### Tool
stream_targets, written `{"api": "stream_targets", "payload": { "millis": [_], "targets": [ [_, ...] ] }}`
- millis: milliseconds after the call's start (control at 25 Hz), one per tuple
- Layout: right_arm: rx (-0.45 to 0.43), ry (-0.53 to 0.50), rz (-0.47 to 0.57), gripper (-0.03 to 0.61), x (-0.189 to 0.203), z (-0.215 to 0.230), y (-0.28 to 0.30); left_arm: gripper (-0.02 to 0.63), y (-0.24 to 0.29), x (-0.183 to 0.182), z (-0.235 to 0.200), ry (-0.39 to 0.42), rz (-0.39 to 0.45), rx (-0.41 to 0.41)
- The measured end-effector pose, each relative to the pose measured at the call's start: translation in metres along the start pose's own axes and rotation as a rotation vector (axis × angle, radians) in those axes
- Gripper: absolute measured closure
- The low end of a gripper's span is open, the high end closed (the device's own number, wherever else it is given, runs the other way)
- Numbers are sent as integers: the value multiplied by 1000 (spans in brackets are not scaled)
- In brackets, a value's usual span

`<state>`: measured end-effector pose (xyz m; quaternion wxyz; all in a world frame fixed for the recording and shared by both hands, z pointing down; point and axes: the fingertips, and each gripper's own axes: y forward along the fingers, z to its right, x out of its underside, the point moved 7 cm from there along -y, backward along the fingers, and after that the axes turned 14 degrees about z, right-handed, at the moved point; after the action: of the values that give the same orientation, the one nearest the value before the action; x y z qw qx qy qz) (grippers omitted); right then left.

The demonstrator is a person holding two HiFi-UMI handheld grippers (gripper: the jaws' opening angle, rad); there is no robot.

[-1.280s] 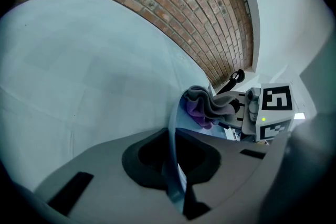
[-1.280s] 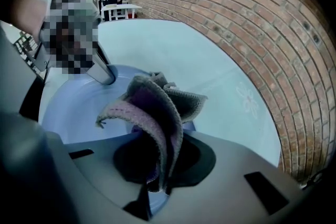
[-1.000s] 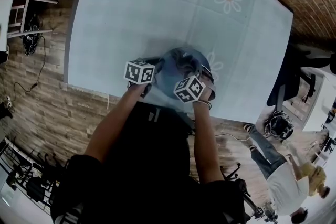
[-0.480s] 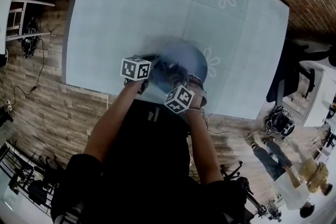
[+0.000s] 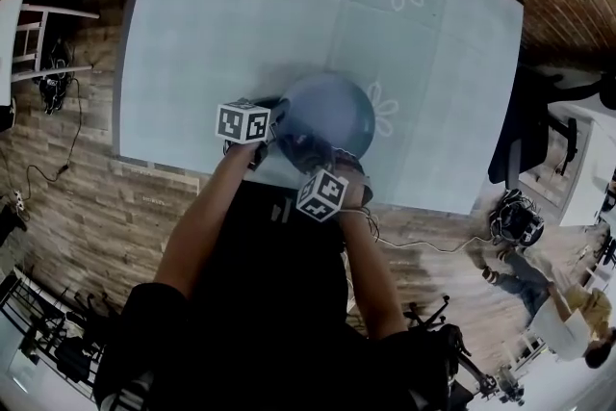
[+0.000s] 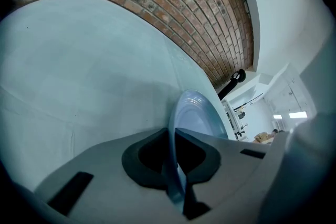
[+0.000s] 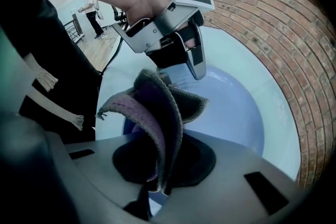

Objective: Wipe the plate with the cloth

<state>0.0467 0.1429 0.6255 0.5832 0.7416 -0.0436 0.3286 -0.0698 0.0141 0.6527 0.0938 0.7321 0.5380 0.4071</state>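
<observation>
The left gripper (image 6: 174, 162) pinches the left rim of the glossy, round blue plate (image 5: 332, 106), which lies near the front edge of the pale blue cloth-covered table (image 5: 241, 5); the right gripper (image 7: 157, 178) is clamped on a fold of the grey-and-purple knitted cloth (image 7: 157, 105) over the plate's near side; a hard sideways push could lever the thin rim out of its pinch, or drag the cloth loose; from the head view the right gripper hides the contact; whether the cloth touches the plate, or the plate is tilted, I cannot tell.
</observation>
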Motion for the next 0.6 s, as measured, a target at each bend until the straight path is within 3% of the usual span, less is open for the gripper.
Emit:
{"api": "stream_targets", "payload": {
  "millis": [600],
  "targets": [
    [-3, 15, -15, 520, 27, 14, -15, 568, 1, -1, 2, -4, -6, 0]
  ]
}}
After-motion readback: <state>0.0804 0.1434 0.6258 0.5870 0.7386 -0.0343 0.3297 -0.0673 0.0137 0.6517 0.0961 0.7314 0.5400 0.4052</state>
